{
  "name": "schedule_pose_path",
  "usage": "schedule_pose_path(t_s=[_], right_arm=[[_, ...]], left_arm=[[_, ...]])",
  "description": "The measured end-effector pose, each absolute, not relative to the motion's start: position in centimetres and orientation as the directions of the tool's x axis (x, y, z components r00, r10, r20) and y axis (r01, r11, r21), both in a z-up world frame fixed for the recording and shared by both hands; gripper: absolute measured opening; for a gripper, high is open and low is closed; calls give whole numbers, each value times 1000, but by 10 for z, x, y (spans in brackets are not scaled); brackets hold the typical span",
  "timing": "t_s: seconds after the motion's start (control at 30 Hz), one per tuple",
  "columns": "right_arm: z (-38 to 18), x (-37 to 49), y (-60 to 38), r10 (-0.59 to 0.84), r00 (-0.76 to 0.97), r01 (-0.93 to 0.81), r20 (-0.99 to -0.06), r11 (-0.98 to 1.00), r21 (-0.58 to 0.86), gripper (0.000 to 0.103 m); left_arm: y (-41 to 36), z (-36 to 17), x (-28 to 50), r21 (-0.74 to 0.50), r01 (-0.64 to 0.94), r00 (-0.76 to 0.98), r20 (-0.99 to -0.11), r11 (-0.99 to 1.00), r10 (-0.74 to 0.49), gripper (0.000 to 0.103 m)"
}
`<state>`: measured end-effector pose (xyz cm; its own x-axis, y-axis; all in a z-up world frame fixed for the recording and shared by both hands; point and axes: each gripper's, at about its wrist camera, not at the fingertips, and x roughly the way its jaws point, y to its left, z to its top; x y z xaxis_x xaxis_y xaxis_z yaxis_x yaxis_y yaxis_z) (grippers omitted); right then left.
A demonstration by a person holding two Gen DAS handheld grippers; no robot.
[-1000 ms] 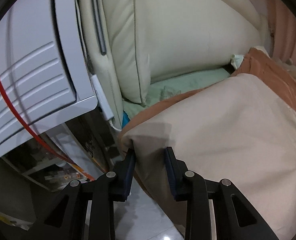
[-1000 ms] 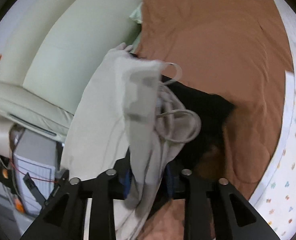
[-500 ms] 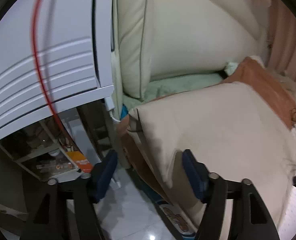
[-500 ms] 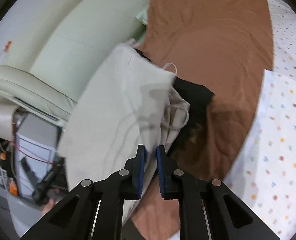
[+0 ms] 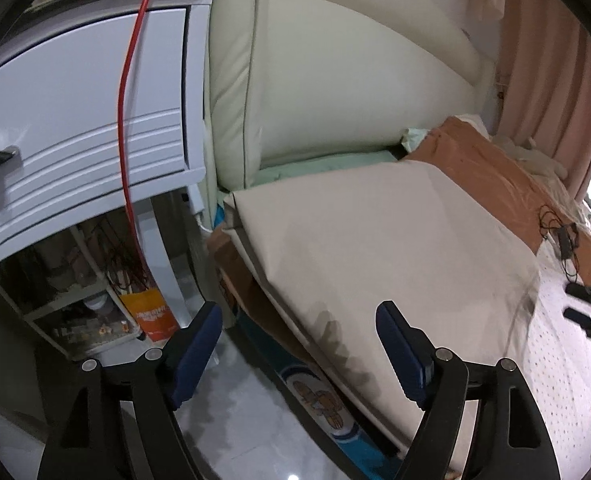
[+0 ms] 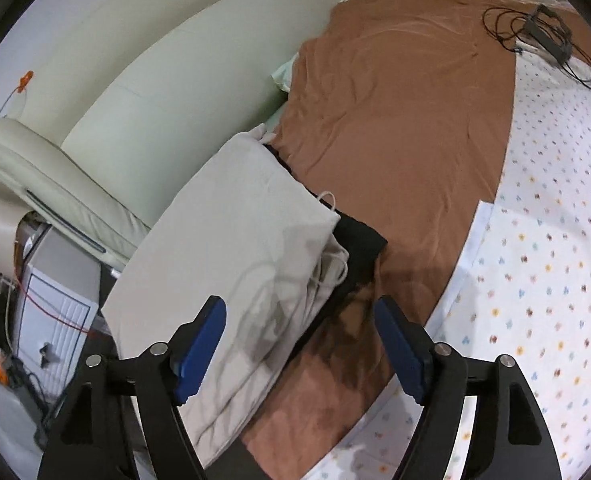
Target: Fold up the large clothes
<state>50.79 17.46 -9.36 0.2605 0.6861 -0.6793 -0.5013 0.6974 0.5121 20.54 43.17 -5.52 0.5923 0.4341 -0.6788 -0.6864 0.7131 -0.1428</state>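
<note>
A large beige garment (image 5: 379,248) lies folded flat across the near corner of the bed, its lower edge hanging over the side. In the right wrist view the same beige garment (image 6: 231,256) shows a drawstring and a dark lining (image 6: 359,248) at its right end. My left gripper (image 5: 299,344) hovers above the garment's hanging edge, jaws still opening, with nothing pressed between them. My right gripper (image 6: 299,344) is raised over the garment's drawstring end, jaws also opening and holding nothing.
A brown blanket (image 6: 399,120) and a dotted white sheet (image 6: 543,264) cover the bed. A cream padded headboard (image 5: 335,80) stands behind. A white nightstand (image 5: 75,120) with a red cable (image 5: 125,128) is at left. A black cable bundle (image 6: 535,32) lies far on the bed.
Both grippers let go of the beige garment and opened wide. Both pulled back and rose, so the garment now lies flat on the bed.
</note>
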Motion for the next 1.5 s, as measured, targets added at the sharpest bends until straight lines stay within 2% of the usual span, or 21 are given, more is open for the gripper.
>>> schedule_pose_path(t_s=[0.23,0.33,0.5,0.7,0.97,1.1,1.13,1.27,1.5], right_arm=[[-113,535,206,631,281,-492,-723,742,456,77],[-129,545,209,558,327,-454,-763,801,391,77],[-146,551,204,551,307,-433,-776,807,402,77],[-124,543,192,553,323,-478,-768,796,372,77],[-73,509,178,572,361,-576,-736,758,306,77],[-42,480,163,565,399,-631,-722,741,230,77],[-35,475,159,565,409,-638,-716,739,218,78],[-8,450,130,574,453,-642,-683,741,197,101],[34,399,79,548,553,-634,-628,765,110,103]], left_arm=[[423,-68,191,-102,-699,564,-687,708,458,82],[424,-73,188,-95,-711,552,-690,697,469,86],[428,-78,192,-99,-725,538,-699,682,471,87],[415,-67,199,-93,-710,557,-681,698,476,88],[387,-35,196,-91,-689,593,-642,719,486,97],[370,-16,192,-95,-669,619,-620,737,482,101],[364,-10,190,-94,-663,629,-609,743,483,103],[338,11,183,-96,-638,661,-577,764,479,103],[296,38,165,-112,-587,716,-535,802,450,103]])
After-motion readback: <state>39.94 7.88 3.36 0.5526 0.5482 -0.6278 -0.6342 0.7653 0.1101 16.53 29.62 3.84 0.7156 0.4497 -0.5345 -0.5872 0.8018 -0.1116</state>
